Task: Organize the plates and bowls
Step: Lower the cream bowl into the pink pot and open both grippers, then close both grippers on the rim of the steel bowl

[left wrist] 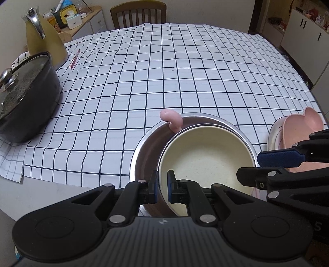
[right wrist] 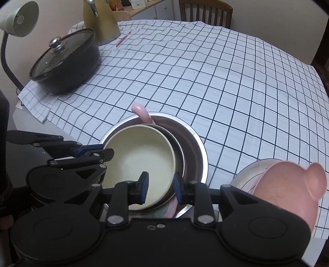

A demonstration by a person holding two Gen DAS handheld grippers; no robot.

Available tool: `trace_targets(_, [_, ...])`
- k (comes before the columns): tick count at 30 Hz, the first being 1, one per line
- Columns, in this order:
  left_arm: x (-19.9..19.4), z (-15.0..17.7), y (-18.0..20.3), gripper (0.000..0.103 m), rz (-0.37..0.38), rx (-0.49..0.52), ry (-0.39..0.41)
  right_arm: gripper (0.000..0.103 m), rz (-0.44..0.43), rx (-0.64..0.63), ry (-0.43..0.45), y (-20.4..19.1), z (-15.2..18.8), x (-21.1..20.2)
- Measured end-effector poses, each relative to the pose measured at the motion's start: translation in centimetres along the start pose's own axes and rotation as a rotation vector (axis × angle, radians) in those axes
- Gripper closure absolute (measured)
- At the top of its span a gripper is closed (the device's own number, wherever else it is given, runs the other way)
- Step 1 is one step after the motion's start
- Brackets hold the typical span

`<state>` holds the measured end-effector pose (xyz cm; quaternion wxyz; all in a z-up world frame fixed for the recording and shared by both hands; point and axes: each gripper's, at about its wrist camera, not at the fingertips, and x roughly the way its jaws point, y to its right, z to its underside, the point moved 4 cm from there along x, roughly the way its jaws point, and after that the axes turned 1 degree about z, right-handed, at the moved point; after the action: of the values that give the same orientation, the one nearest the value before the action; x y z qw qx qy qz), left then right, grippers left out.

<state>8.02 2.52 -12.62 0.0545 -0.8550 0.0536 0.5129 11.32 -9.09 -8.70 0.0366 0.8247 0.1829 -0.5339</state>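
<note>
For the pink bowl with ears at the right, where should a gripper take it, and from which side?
Likely by the pink bowl rim beside its ear, coming from above on the near right. It leans tilted on a white plate, so that upper rim stands clear of the cloth.

I note a table under a white grid-checked cloth. At twelve o'clock stands a wooden chair against a pale wall. At ten o'clock, a cluttered sideboard; at two o'clock, white cabinets. A desk lamp sits at ten o'clock.
</note>
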Motion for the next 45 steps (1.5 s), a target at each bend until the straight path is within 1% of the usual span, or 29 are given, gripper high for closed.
trace_targets(5, [-1.5, 0.0, 0.0, 0.093, 0.033, -0.013, 0.016, 0.067, -0.050, 0.014, 0.011, 0.4, -0.1, -1.1])
trace_targets(8, [-2.4, 0.0, 0.2, 0.093, 0.051, 0.003, 0.030, 0.057, -0.065, 0.021, 0.031, 0.7, -0.2, -1.9])
trace_targets(10, [-2.9, 0.0, 0.2, 0.092, 0.064, 0.006, 0.036, 0.046, -0.064, 0.022, 0.050, 0.8, -0.3, -2.3])
trace_targets(12, [-3.4, 0.1, 0.0, 0.092, 0.080, -0.003, 0.041, 0.040, -0.067, 0.018, 0.066, 1.0, -0.3, -2.8])
trace_targets(14, [-3.7, 0.1, -0.2, 0.092, 0.092, -0.012, 0.047, 0.038, -0.072, 0.016, 0.075, 1.2, -0.4, -3.2])
trace_targets(16, [-4.1, 0.0, -0.6, 0.092, 0.096, -0.015, 0.056, 0.031, -0.080, 0.018, 0.083, 1.4, -0.5, -3.6])
trace_targets(19, [-4.3, -0.2, -1.1, 0.091, 0.110, -0.024, 0.064, 0.025, -0.092, 0.033, 0.098, 1.6, -0.8, -4.0])
trace_targets(20, [-4.3, -0.3, -1.3, 0.089, 0.115, -0.028, 0.066, 0.024, -0.094, 0.038, 0.102, 1.7, -0.8, -4.2])
trace_targets(22, [-4.5, -0.5, -1.7, 0.076, 0.123, -0.032, 0.079, 0.020, -0.097, 0.041, 0.114, 1.8, -1.0, -4.5])
trace_targets(24, [-4.8, -0.8, -2.2, 0.049, 0.122, -0.033, 0.107, 0.018, -0.088, 0.043, 0.127, 1.9, -1.1, -4.8])
trace_targets(26, [-5.1, -1.0, -2.8, 0.040, 0.123, -0.032, 0.134, 0.016, -0.078, 0.048, 0.142, 2.1, -1.2, -4.9])
trace_targets(29, [-5.2, -1.2, -3.7, 0.039, 0.134, -0.030, 0.144, 0.010, -0.059, 0.077, 0.160, 2.8, -1.2, -5.1])
trace_targets(30, [-5.2, -1.2, -4.0, 0.034, 0.135, -0.033, 0.148, 0.008, -0.057, 0.090, 0.170, 3.1, -1.2, -5.2])
trace_targets(32, [-5.1, -1.1, -4.7, 0.028, 0.129, -0.036, 0.164, 0.004, -0.046, 0.107, 0.195, 3.6, -0.9, -5.5])
trace_targets(34, [-4.7, -1.0, -5.4, 0.028, 0.122, -0.040, 0.168, 0.000, -0.035, 0.121, 0.224, 4.2, -0.5, -5.7])
trace_targets(38, [-3.1, -0.5, -6.4, 0.028, 0.137, -0.073, 0.141, 0.000, -0.007, 0.167, 0.236, 5.6, 0.6, -5.3])
trace_targets(40, [-2.1, -0.1, -6.5, 0.028, 0.139, -0.071, 0.125, 0.000, 0.030, 0.184, 0.233, 6.4, 1.2, -4.5])
trace_targets(45, [0.3, 1.1, -6.8, 0.028, 0.140, -0.071, 0.096, 0.003, 0.073, 0.201, 0.197, 8.0, 1.9, -1.9])
